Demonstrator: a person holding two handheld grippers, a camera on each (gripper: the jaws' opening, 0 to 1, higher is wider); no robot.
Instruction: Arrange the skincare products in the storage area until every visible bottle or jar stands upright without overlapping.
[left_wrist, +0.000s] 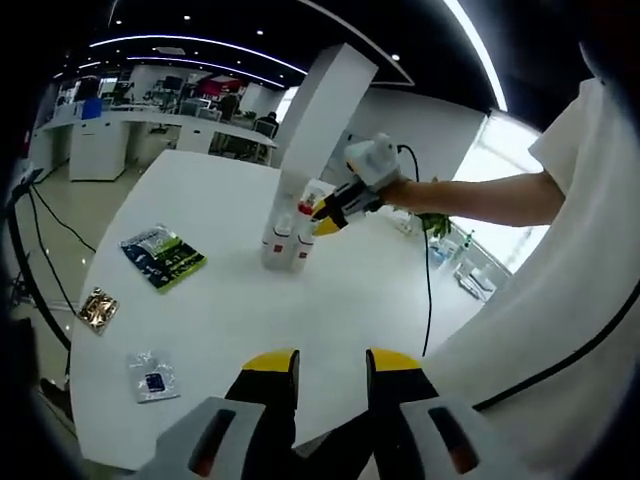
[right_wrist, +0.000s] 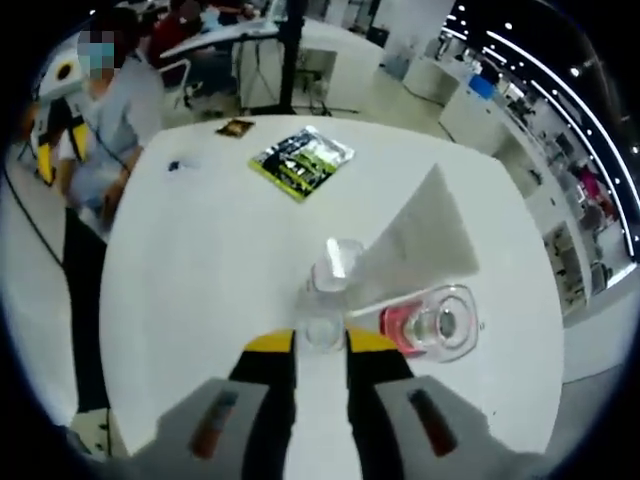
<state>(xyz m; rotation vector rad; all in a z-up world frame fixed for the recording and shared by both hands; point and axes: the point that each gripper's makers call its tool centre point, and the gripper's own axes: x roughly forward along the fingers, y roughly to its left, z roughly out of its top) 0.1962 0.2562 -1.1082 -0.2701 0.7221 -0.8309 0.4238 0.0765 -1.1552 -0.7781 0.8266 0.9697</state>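
the right gripper (right_wrist: 320, 345) at lower centre held a clear-capped white bottle (right_wrist: 322, 325), upright among the skincare cluster (left_wrist: 290, 235); the left gripper (left_wrist: 332, 362) hung empty, jaws narrowly parted; releasing straight upward seemed wisest

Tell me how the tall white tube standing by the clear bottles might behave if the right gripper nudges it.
The white tube stands tall on a narrow base, so it would probably tip rather than slide. It looks crowded against the clear bottles, so a fall could knock one over. It tapers to a flat crimped end, suggesting a soft squeezable body that may give under the right gripper.
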